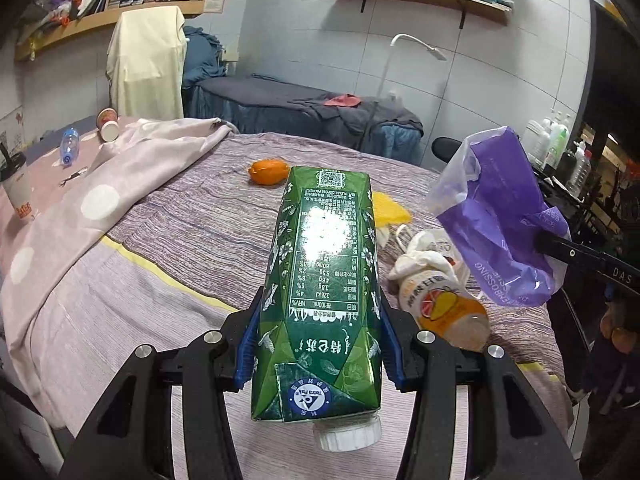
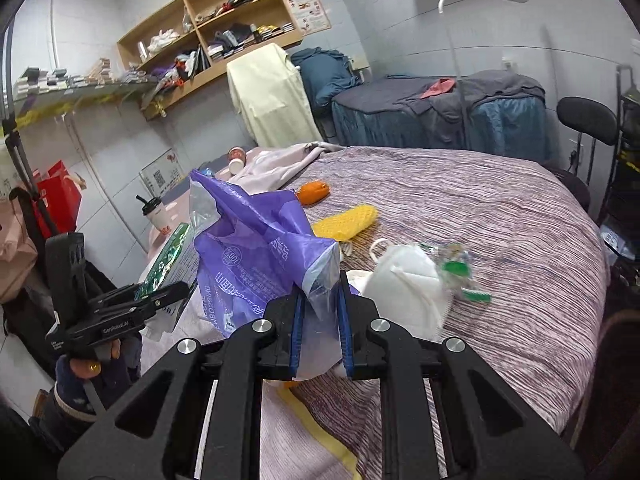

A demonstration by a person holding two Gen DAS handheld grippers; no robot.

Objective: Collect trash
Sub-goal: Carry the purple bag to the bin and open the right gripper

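My left gripper (image 1: 318, 340) is shut on a green milk carton (image 1: 324, 272) with a white cap, held above the bed; the carton also shows in the right wrist view (image 2: 166, 260). My right gripper (image 2: 322, 320) is shut on the edge of a purple plastic bag (image 2: 256, 240), held up to the carton's right (image 1: 500, 216). On the striped bedspread (image 2: 480, 208) lie an orange peel (image 1: 267, 171), a yellow piece (image 2: 348, 220), a white face mask (image 2: 404, 280), a green wrapper (image 2: 460, 272) and a juice bottle (image 1: 444, 308).
A pink blanket (image 1: 100, 184) covers the bed's left side. Beyond it lie a small plastic bottle (image 1: 69, 148), a paper cup (image 1: 108, 124) and a drink cup with a straw (image 1: 18, 188). A massage bed (image 1: 304, 108) and a black stool (image 2: 588, 120) stand behind.
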